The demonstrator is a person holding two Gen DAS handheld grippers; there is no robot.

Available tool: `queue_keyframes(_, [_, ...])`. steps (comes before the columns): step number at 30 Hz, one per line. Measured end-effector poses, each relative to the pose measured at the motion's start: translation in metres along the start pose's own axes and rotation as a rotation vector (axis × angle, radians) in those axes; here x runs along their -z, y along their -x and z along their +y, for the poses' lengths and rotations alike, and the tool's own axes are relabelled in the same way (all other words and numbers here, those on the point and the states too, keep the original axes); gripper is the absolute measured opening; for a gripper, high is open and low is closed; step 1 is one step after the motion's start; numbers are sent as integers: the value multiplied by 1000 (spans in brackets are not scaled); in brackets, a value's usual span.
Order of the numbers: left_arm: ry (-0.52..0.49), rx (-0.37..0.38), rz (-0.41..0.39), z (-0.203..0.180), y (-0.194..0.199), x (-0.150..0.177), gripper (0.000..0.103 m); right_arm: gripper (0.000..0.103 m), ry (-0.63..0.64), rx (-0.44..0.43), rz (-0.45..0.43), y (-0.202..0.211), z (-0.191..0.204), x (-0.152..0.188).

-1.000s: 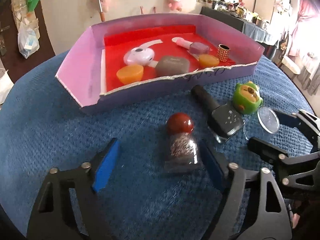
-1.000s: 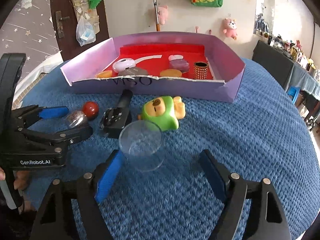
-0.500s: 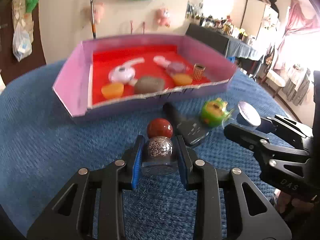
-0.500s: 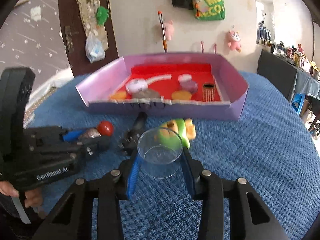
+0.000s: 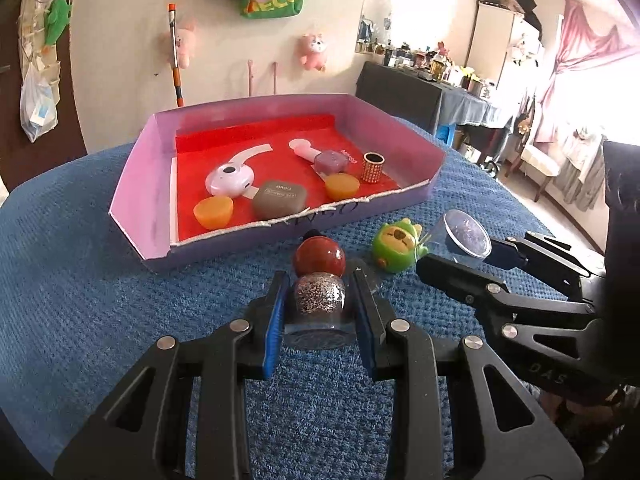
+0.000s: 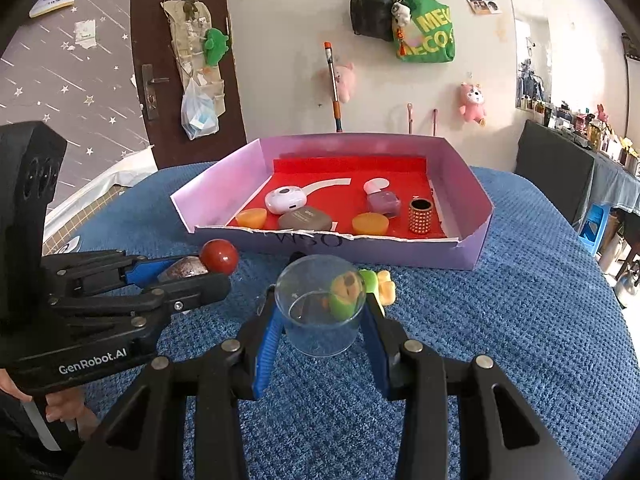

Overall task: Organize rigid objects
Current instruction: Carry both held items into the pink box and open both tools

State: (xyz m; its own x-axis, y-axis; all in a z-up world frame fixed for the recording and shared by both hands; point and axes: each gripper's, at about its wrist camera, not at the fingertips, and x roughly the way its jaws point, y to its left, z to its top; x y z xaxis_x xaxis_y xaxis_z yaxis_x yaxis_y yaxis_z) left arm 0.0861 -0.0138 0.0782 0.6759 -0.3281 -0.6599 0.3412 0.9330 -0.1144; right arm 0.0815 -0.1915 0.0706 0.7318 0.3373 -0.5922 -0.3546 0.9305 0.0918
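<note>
My left gripper (image 5: 319, 308) is shut on a glitter bottle (image 5: 319, 299) with a round red cap (image 5: 319, 259) and holds it above the blue cloth. It shows from the side in the right wrist view (image 6: 188, 268). My right gripper (image 6: 322, 320) is shut on a clear plastic cup (image 6: 320, 306), also lifted; the cup also shows in the left wrist view (image 5: 466, 236). A purple tray (image 5: 132, 184) with a red floor lies beyond, holding a white case, a brown case, orange cups, a purple bottle and a studded gold ring.
A green toy (image 5: 396, 245) lies on the blue cloth (image 5: 72, 280) in front of the tray, between the grippers. A black bottle behind the held items is mostly hidden. A dark table with clutter (image 5: 404, 88) stands at the back right.
Both grippers closed from open, the left on the glitter bottle and the right on the clear cup, then lifted them off the cloth and drew nearer the tray.
</note>
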Motion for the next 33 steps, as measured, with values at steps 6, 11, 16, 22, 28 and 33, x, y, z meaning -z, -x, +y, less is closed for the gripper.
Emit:
queue_keyframes(6, [7,55,1,4,-3,-39,29,42,-6,2,-29,5,-10,-27])
queue_keyframes(11, [-12,76,38,10,-32,-79,29,42,-1,16,-46,-7,-32,-81])
queue_keyframes(16, [-18,89,148,23,-83,-113,29,42,-12,44,9,-47,-56,-129])
queue_keyframes(22, [-27,100,247,32,-130,-133,29,42,-7,86,157,-113,-78,-166])
queue_keyframes(28, [-41,85,304,37,-156,-139,29,42,-5,126,280,-156,-90,-174])
queue_keyframes(33, [-51,74,333,35,-170,-139,29,42,9,156,351,-179,-95,-172])
